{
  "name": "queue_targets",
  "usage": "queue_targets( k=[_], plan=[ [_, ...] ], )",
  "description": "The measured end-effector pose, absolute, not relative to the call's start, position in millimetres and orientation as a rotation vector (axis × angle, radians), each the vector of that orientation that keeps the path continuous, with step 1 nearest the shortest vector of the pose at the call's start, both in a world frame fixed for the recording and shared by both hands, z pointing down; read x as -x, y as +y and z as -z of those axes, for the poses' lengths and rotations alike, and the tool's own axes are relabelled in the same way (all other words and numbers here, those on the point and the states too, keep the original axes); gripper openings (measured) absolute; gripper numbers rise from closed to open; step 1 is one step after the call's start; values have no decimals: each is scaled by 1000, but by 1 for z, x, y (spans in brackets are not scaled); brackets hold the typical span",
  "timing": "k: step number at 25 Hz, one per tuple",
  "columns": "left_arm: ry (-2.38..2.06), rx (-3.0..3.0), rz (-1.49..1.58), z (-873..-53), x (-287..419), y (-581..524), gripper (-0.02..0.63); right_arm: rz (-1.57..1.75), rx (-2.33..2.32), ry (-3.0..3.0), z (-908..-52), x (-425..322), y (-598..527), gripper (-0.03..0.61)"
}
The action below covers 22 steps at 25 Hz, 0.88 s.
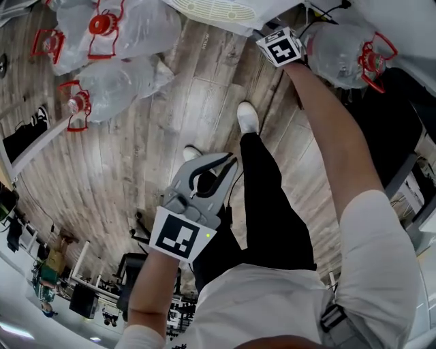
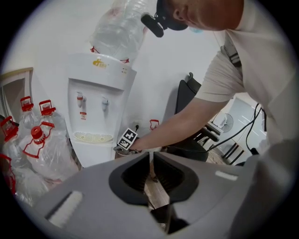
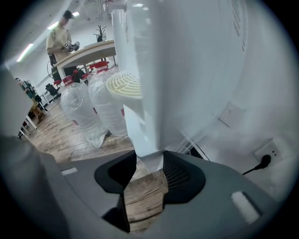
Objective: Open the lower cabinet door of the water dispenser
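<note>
Your right tongs (image 3: 148,163) are spread wide at the dispenser's (image 3: 187,70) bottom corner, left tongs (image 2: 151,156) pressed together on nothing; red-capped clear jugs (image 1: 129,82) stand beside it.

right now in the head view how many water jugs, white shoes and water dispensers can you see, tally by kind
water jugs: 4
white shoes: 2
water dispenser: 1
total: 7
</note>
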<state>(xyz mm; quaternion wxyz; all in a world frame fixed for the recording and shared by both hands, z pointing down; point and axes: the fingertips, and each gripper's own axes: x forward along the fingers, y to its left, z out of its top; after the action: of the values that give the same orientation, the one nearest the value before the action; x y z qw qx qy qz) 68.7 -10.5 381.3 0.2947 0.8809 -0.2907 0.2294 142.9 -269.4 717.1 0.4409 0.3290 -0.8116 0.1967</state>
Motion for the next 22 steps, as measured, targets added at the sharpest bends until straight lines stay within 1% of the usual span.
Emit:
queue_targets(
  k=[6,13,22],
  plan=[
    [-798,-2359,-577,-369,-52,-3,58,-556,-853,-1998,-718,-125,-236,161],
    [-837,-2359,-557,-361,-25,17,58,-561,-849,-1965,-718,-104,-201,163],
    [-899,-2352,-514,-343,20,48,58,-626,-881,-1933,-717,-63,-156,160]
  ],
)
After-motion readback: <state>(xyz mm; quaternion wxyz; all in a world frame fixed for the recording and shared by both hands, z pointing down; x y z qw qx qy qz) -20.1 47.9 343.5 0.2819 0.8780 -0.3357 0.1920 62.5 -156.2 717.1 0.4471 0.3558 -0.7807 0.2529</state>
